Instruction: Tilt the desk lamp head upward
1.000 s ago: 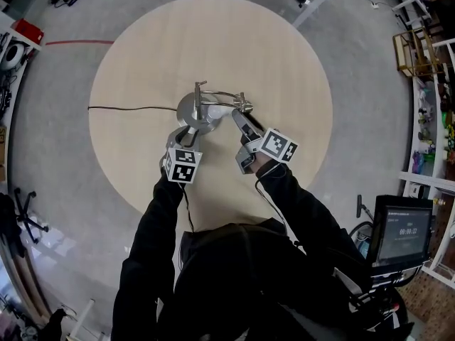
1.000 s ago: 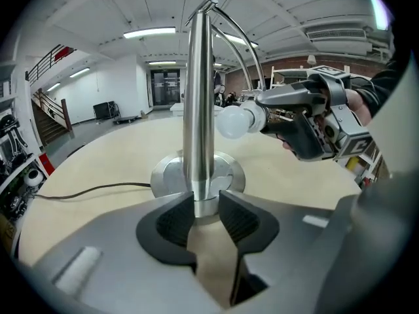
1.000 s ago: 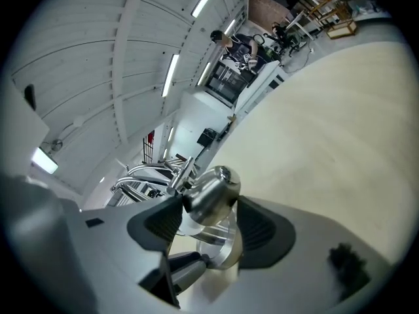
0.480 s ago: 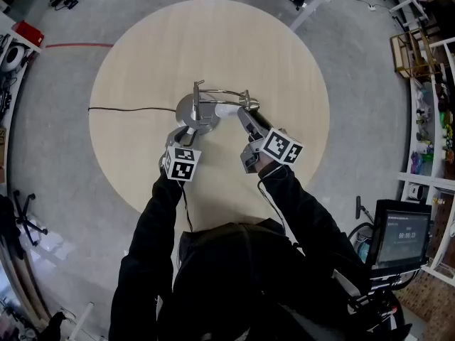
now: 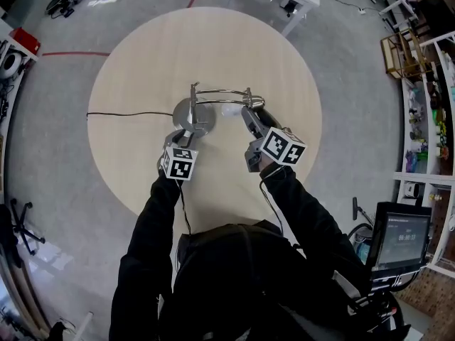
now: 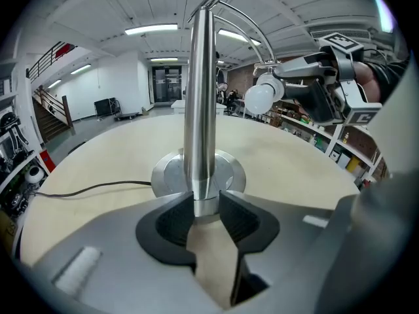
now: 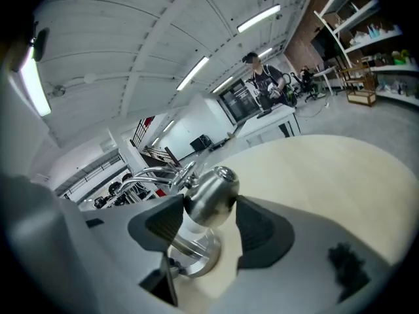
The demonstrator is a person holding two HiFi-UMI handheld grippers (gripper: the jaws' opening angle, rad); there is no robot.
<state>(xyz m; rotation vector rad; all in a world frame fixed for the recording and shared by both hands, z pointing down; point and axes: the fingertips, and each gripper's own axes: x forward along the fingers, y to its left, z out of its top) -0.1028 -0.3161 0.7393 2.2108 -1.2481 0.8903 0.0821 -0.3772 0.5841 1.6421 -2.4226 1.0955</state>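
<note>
One big round surface (image 5: 142,55) carries one desk lamp (image 5: 193,114). There are two tongs. The left tongs (image 6: 208,216) squeeze the lamp's one straight pole (image 6: 198,110), low down by its round base (image 6: 167,175). The right tongs (image 7: 209,216) hold the one lamp head (image 7: 211,198) tight between them. One thin cord (image 5: 128,113) lies left of the left tongs.

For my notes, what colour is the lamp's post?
The post is silver metal; clearest in left gripper view.
</note>
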